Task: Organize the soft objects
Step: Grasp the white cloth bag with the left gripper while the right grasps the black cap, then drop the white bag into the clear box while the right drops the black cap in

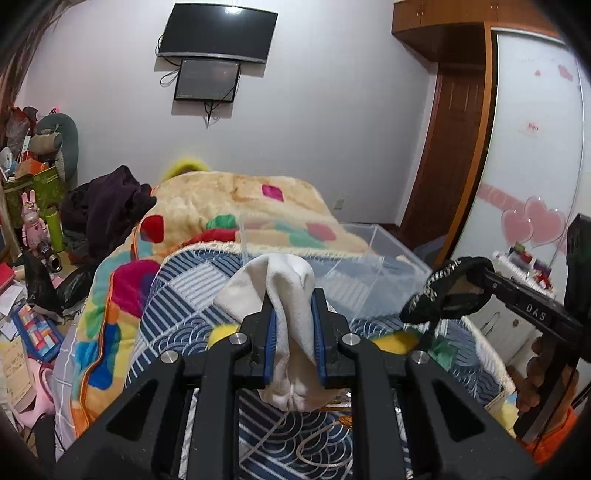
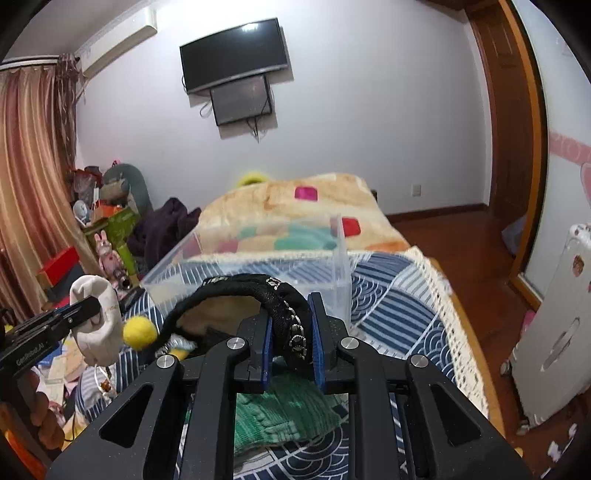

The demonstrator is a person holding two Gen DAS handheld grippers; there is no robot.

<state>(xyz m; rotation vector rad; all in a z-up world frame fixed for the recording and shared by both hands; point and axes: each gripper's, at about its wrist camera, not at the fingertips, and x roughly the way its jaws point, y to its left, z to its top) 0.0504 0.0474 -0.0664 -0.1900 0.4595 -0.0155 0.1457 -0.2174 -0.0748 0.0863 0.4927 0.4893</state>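
Note:
My left gripper (image 1: 293,306) is shut on a white soft cloth item (image 1: 284,284) and holds it above the bed; it also shows in the right wrist view (image 2: 96,317). My right gripper (image 2: 291,314) is shut on a black hat with a studded trim (image 2: 236,295), held up in front of a clear plastic bin (image 2: 258,258). The hat shows at the right of the left wrist view (image 1: 447,291). The bin (image 1: 373,258) stands on the blue patterned bedspread (image 1: 184,295). A yellow pompom (image 2: 139,332) and a green knitted item (image 2: 280,417) lie below on the bed.
A colourful fleece blanket (image 1: 240,206) covers the far bed. Dark clothes (image 1: 107,210) and cluttered boxes (image 1: 33,184) are at the left. A wardrobe with sliding doors (image 1: 532,147) is at the right. A TV (image 1: 218,33) hangs on the far wall.

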